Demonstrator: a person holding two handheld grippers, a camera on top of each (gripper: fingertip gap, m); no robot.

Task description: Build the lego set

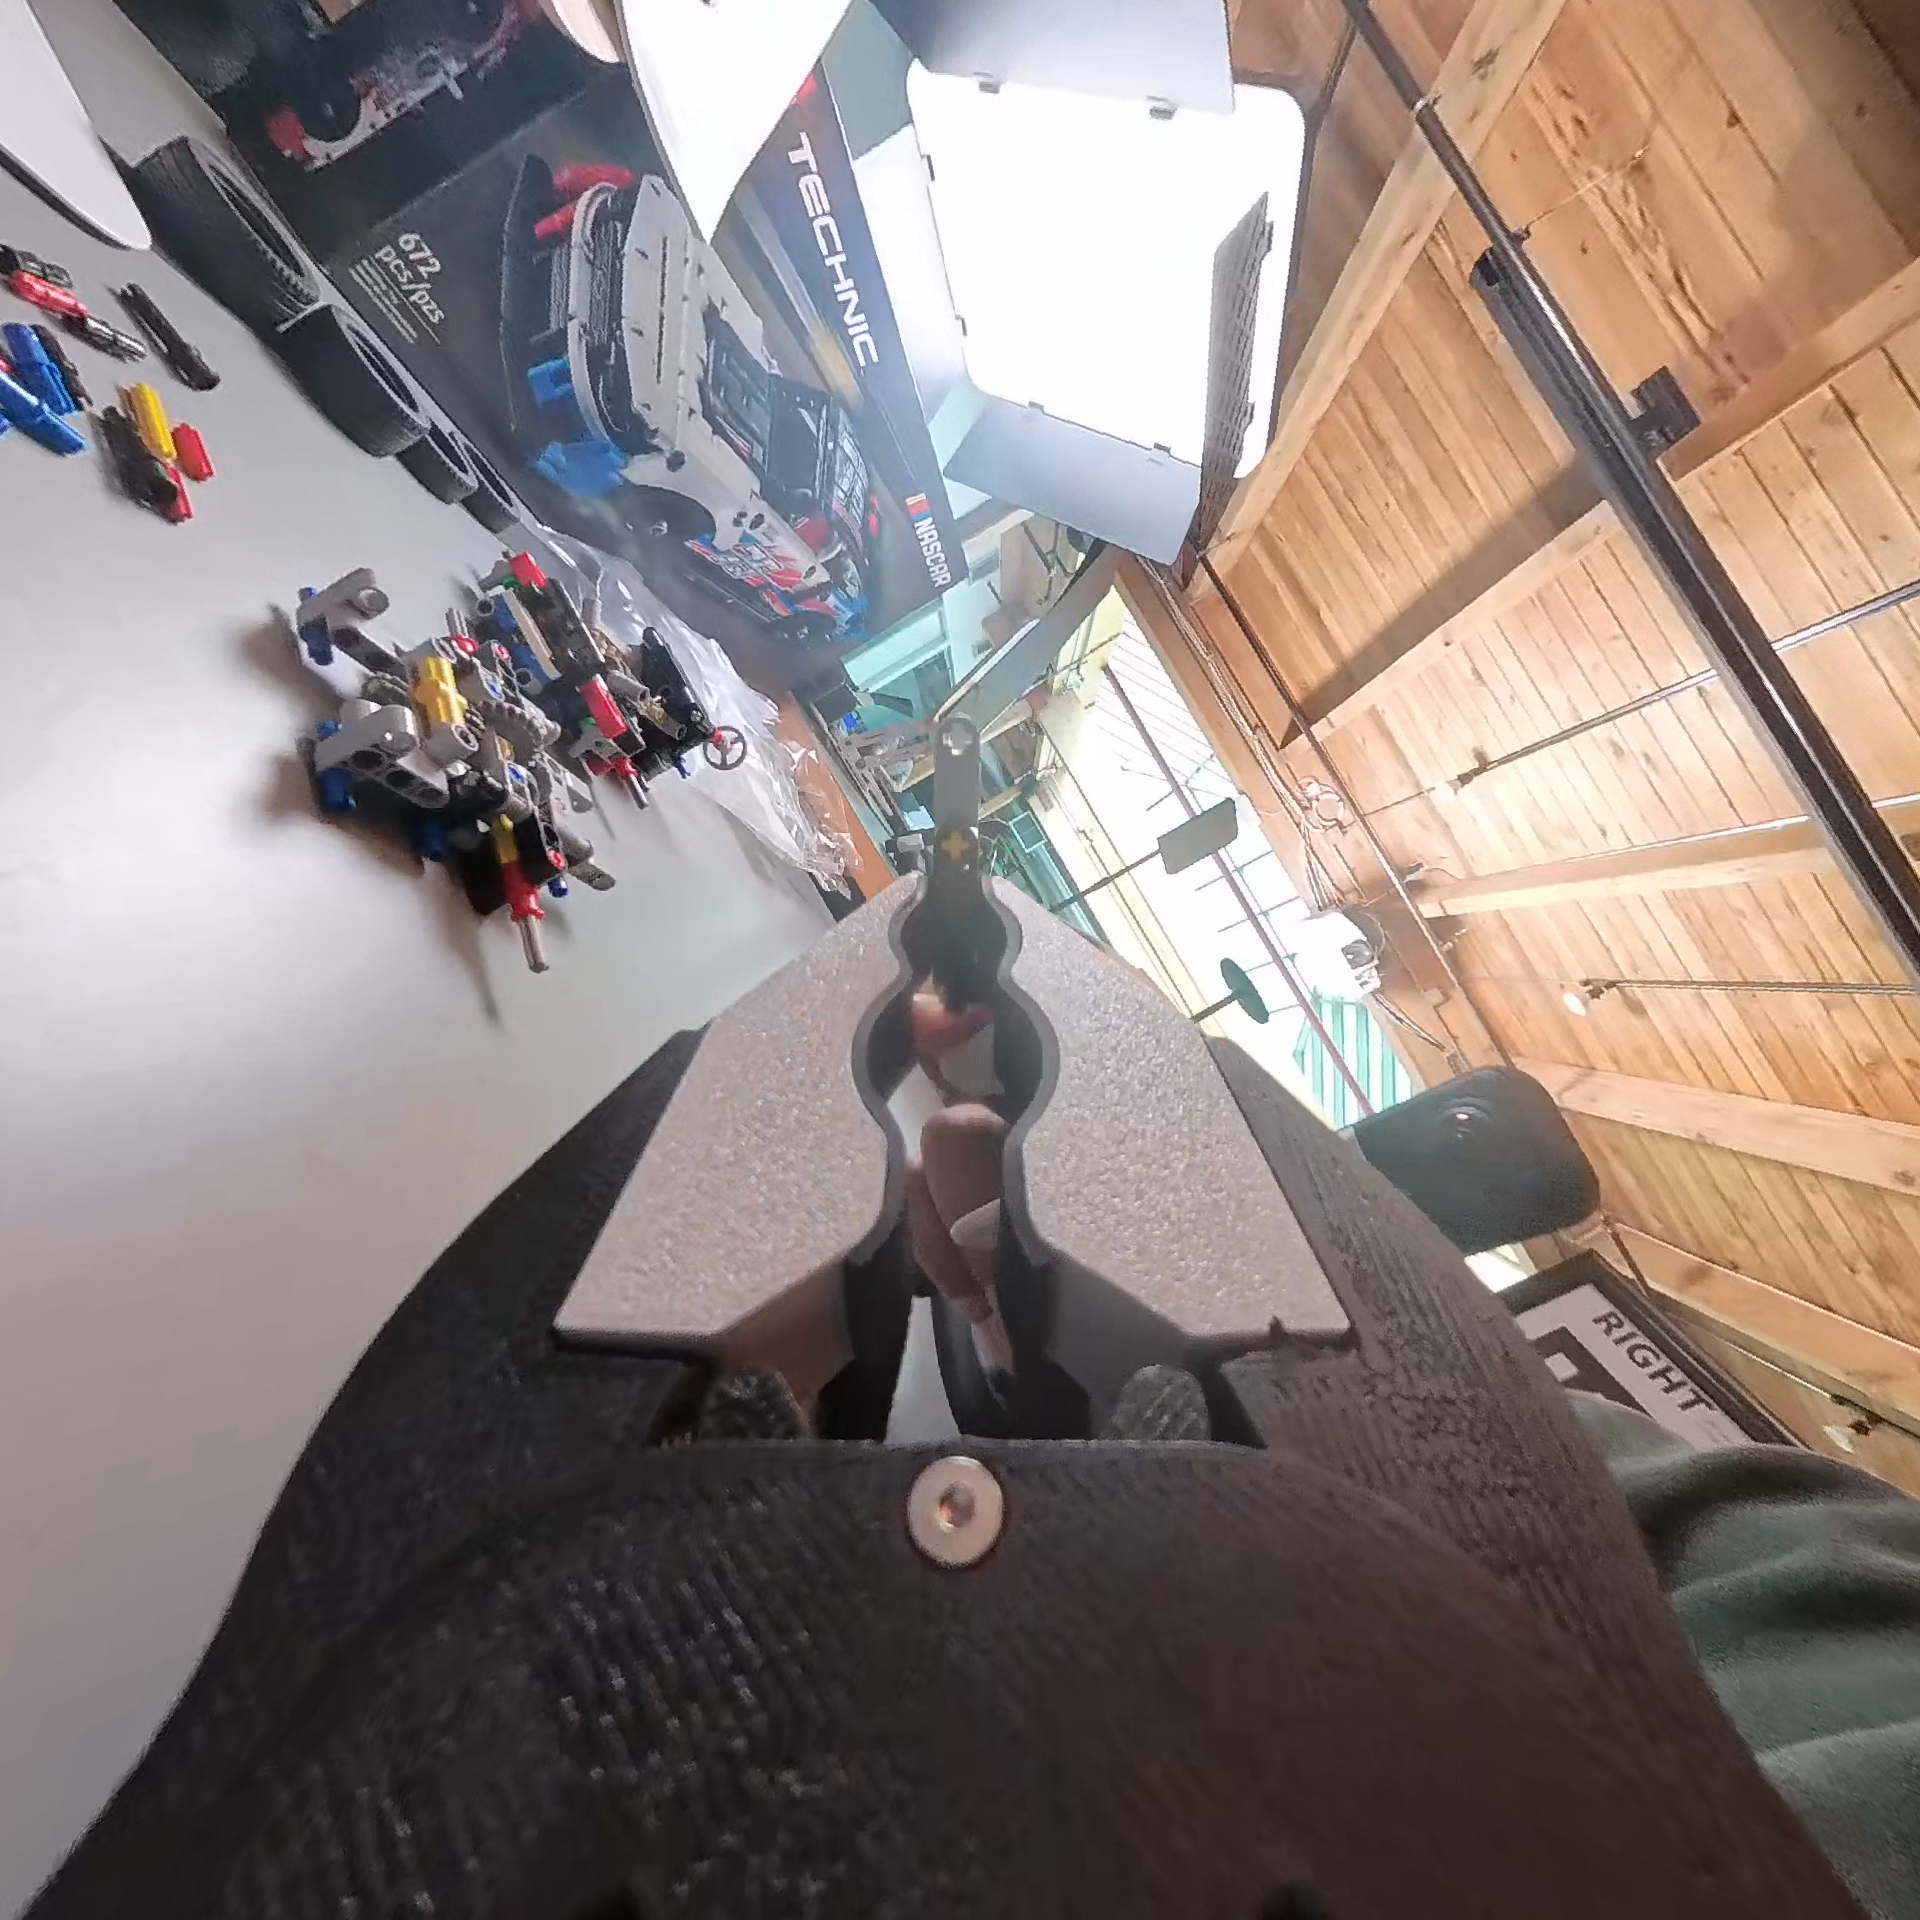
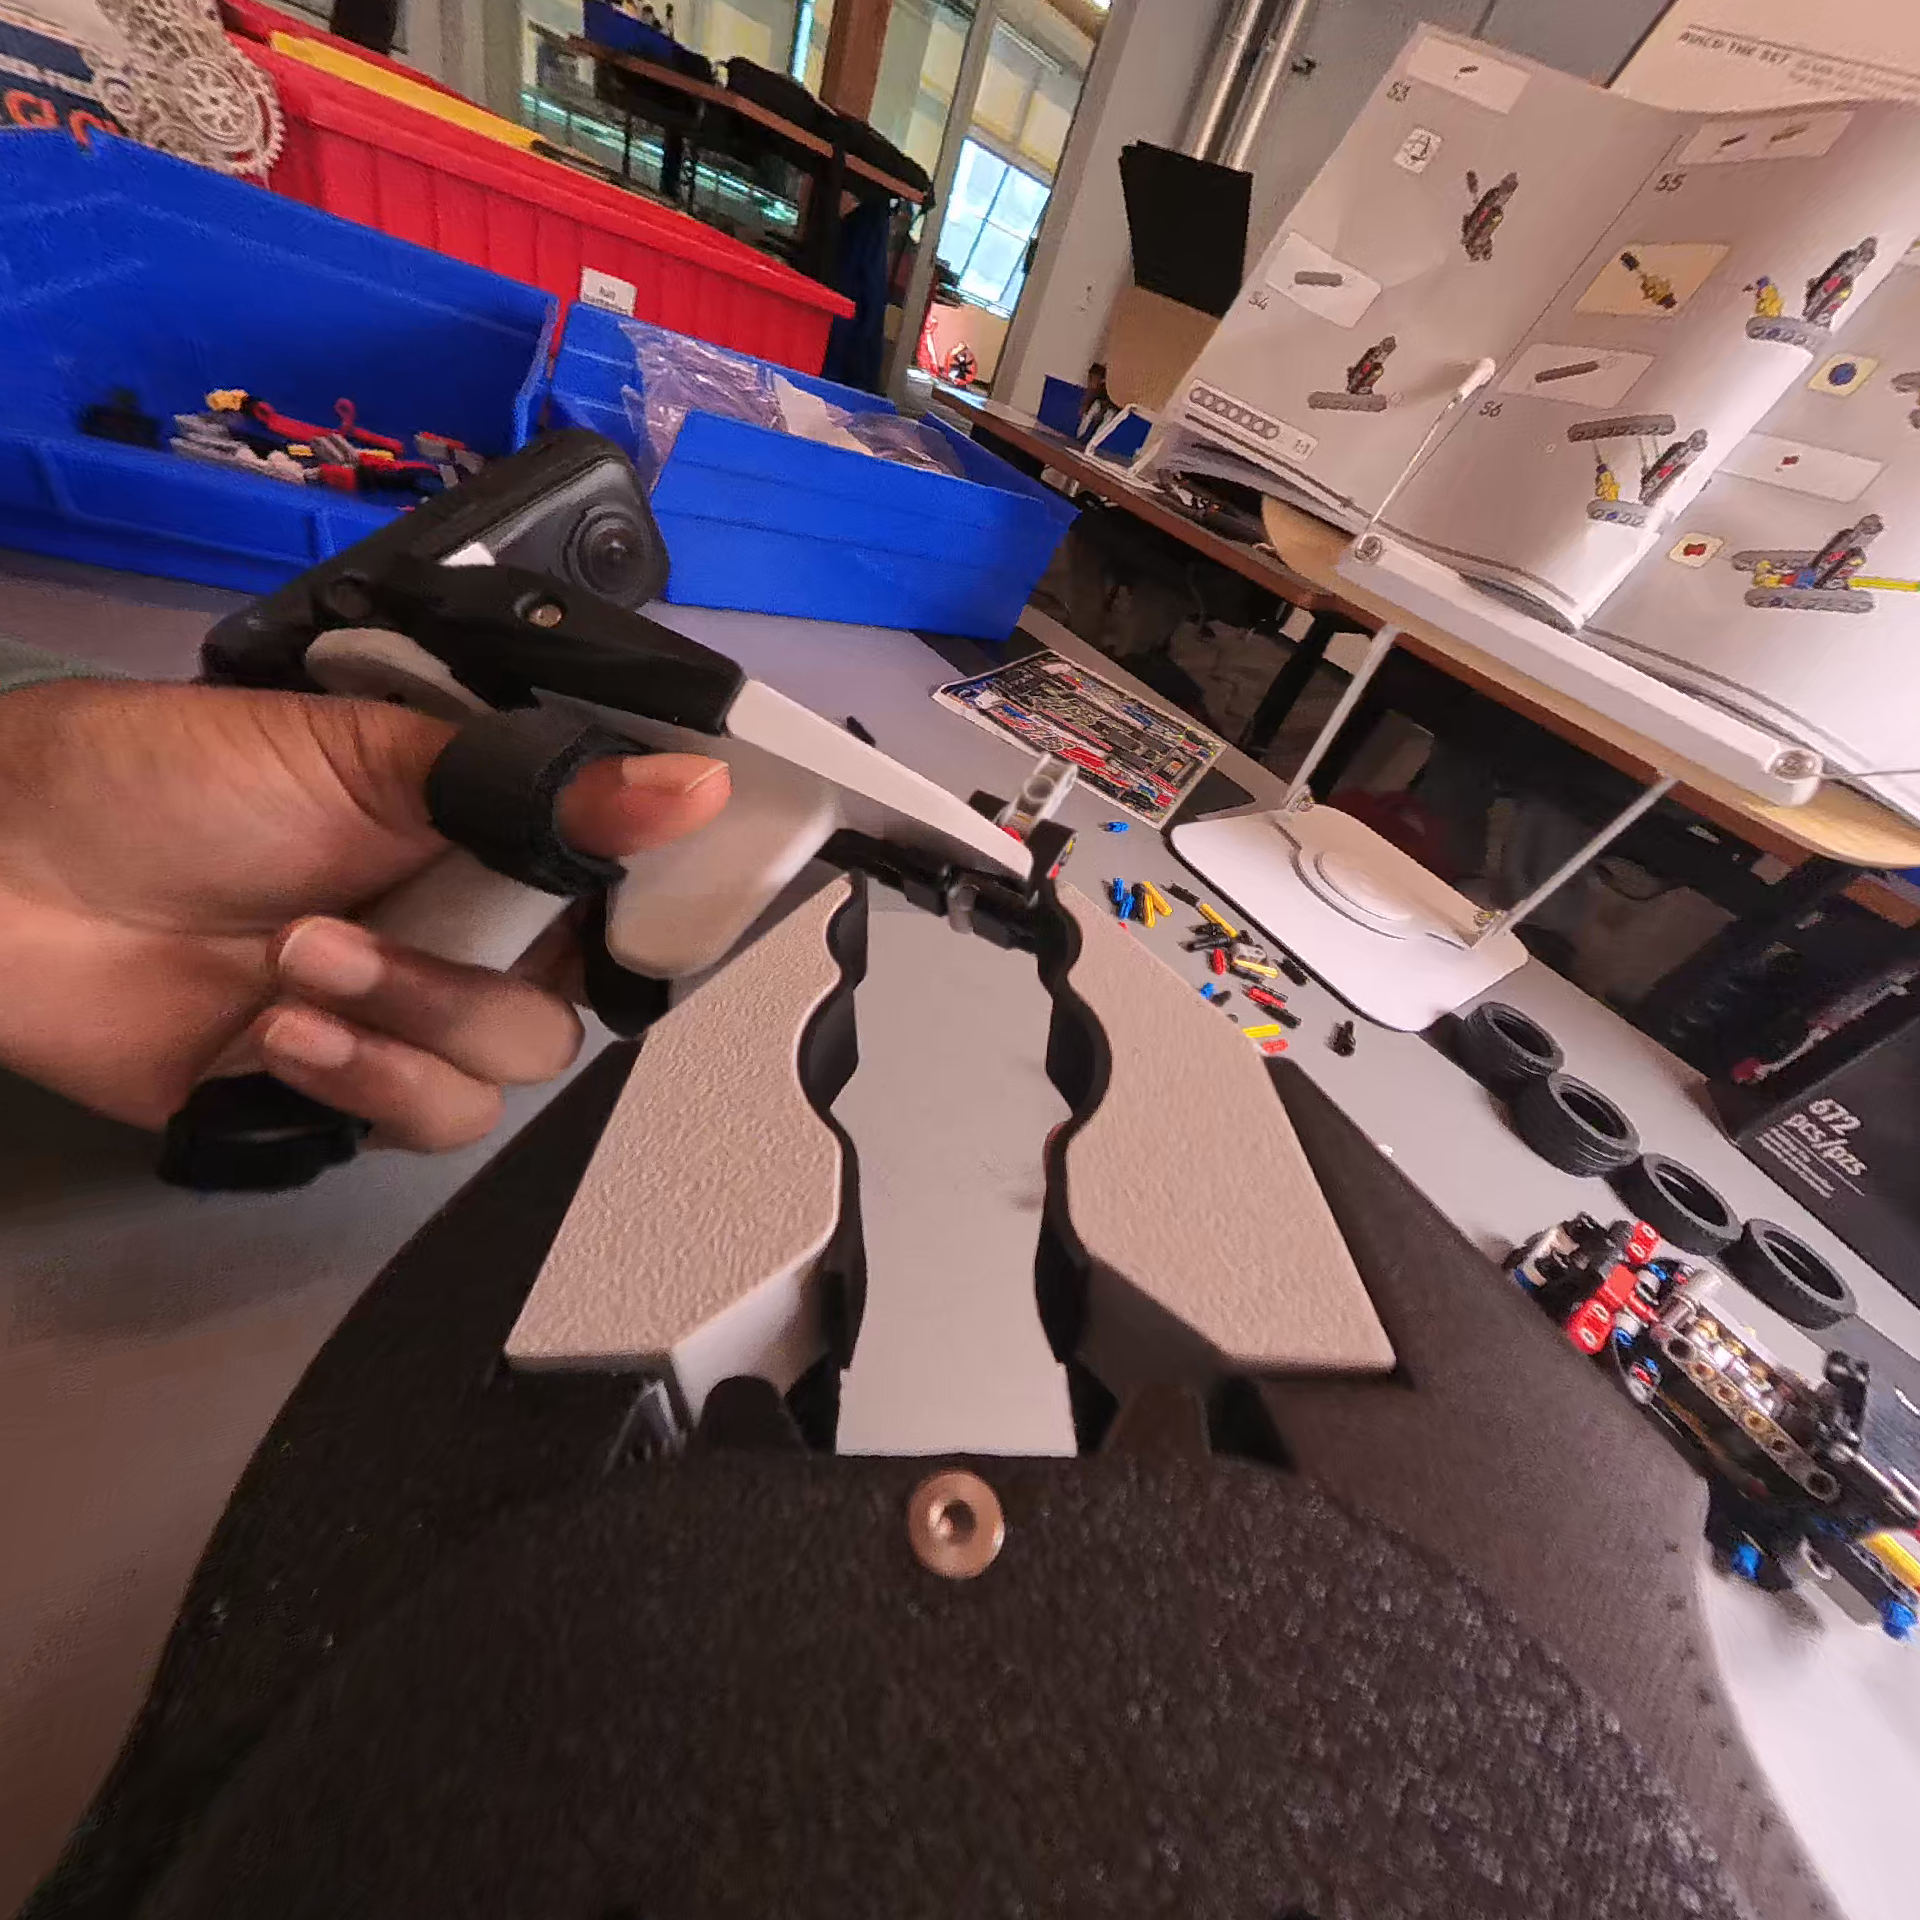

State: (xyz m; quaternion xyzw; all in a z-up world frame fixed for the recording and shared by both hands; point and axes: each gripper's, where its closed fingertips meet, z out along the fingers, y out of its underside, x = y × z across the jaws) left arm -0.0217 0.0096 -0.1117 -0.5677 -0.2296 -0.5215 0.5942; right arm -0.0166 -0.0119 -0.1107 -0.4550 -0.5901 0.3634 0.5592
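In the left wrist view my left gripper (image 1: 954,896) is shut on a small black assembly (image 1: 956,852). It has a yellow axle end, and a thin grey beam (image 1: 957,764) sticks out past the tips. In the right wrist view a hand (image 2: 239,883) holds the left gripper (image 2: 1023,847), which comes in from the left. It holds the assembly (image 2: 997,899) between the tips of my right gripper (image 2: 956,906). The right gripper's grey fingers (image 2: 1143,1091) stand apart and open, and I cannot tell whether a tip touches the assembly. The grey table (image 2: 951,1195) shows through the gap.
A part-built chassis model (image 2: 1714,1361) (image 1: 488,748) lies on the table beside several black tyres (image 2: 1579,1122) and the set's dark box (image 1: 665,364). Loose coloured pins (image 2: 1236,956), a sticker sheet (image 2: 1081,727) and a booklet on a white stand (image 2: 1558,364) lie ahead. Blue bins (image 2: 260,312) stand at the back left. Both grippers' tips are close together, under 4 cm apart.
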